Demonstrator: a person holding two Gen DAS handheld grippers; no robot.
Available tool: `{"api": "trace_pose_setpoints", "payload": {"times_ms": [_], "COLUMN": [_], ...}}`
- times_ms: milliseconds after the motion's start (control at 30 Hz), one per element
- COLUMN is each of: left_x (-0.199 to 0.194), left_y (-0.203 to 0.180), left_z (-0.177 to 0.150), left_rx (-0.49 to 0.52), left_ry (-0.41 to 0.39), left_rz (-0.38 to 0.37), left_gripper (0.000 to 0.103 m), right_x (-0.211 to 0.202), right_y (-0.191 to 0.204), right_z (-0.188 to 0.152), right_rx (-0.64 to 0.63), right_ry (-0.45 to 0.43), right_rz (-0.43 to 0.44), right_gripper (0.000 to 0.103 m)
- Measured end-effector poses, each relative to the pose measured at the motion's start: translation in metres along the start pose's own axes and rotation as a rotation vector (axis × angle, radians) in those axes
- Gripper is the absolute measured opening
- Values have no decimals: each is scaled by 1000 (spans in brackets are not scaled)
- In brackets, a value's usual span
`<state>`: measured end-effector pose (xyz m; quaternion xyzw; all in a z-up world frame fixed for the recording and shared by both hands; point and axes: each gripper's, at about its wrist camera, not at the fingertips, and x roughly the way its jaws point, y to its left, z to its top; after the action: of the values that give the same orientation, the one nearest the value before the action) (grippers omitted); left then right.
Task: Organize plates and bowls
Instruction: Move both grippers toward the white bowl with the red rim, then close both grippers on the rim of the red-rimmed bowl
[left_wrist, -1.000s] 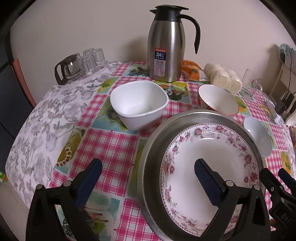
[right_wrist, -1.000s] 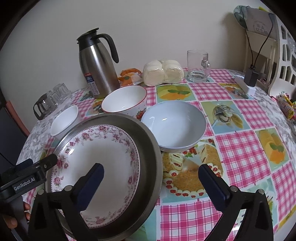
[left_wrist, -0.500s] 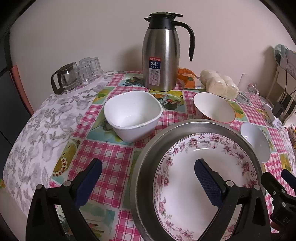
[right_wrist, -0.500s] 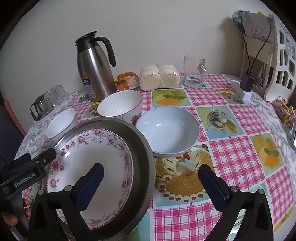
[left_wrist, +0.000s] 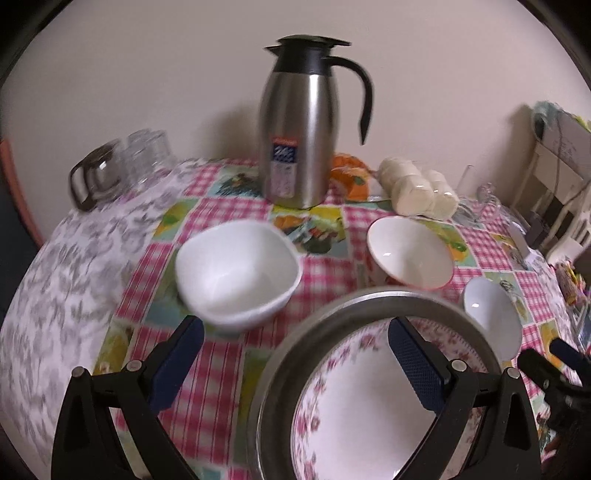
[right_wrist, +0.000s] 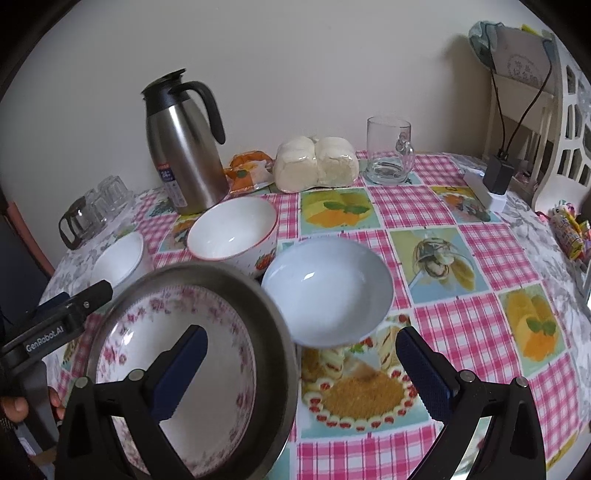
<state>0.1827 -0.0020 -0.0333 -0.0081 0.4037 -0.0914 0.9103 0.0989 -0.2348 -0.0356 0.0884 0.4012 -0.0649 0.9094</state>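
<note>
Blue pads on the left gripper (left_wrist: 295, 365) and right gripper (right_wrist: 301, 371) are spread wide, holding nothing. Under both sits the flowery plate (right_wrist: 177, 373) inside a metal pan (right_wrist: 273, 332). Bowls wait just past them. Next, I think, one bowl gets picked. "GenRobot.AI" shows on the left tool.

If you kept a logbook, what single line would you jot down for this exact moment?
left gripper: open, empty | right gripper: open, empty | floral plate: inside steel pan | three bowls: loose on table, unstacked
</note>
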Motion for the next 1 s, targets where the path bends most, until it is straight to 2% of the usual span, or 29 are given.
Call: {"api": "trace_pose_setpoints", "payload": {"times_ms": [167, 333, 567, 733, 1000], "left_x": [2, 9, 29, 59, 103], "left_y": [-3, -11, -18, -30, -31], "left_z": [37, 72, 113, 127, 117], "left_rx": [61, 149, 122, 143, 72], "left_ry": [-16, -5, 18, 130, 259], "left_rz": [-39, -40, -85, -62, -61], "left_gripper": [100, 100, 100, 100, 100], "right_x": [6, 10, 35, 61, 109], "right_y": [-10, -12, -9, -7, -2], "right_z": [34, 70, 115, 137, 134], "right_rx": [3, -42, -65, -68, -72], "right_ry": [3, -1, 66, 124, 236], "right_rz": [4, 19, 65, 63, 20], "right_gripper": [103, 103, 103, 103, 103]}}
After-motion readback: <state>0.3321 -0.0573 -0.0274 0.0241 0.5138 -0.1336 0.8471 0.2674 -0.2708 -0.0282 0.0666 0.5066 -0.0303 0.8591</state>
